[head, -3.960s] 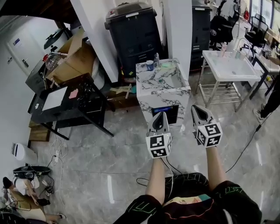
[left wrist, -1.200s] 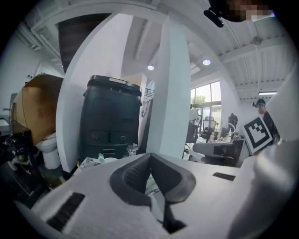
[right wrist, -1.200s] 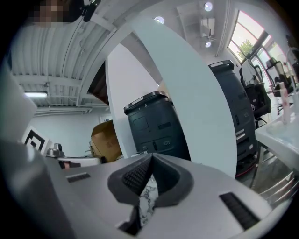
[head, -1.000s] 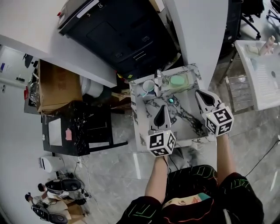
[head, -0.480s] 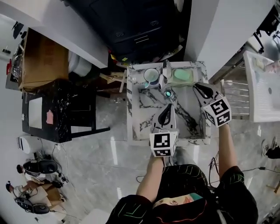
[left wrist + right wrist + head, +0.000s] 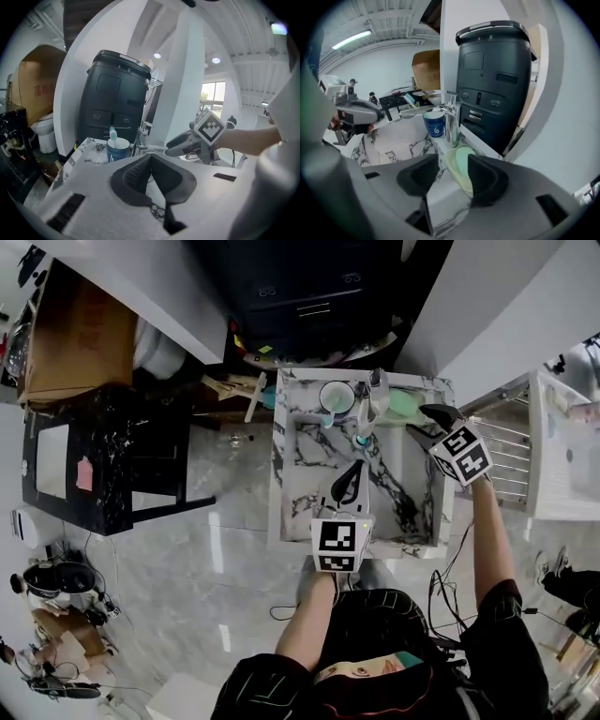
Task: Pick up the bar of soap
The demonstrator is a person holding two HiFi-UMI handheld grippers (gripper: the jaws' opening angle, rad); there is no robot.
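Note:
The pale green bar of soap lies in a light dish on the back right corner of the marble sink, right of the chrome faucet. In the head view the soap sits just ahead of my right gripper. My right gripper has its jaws opening; the soap lies ahead between them, untouched by the pads and partly hidden by the right jaw. My left gripper is shut and empty over the basin, and in the head view it points at the faucet.
A blue cup with a toothbrush stands left of the faucet. A black bin and a white pillar rise behind the sink. A black table is at the left, a metal rack at the right.
My right gripper has moved from over the basin's right side to the back right corner, close to the soap. The left gripper stays over the basin. The head has swung further over the sink.

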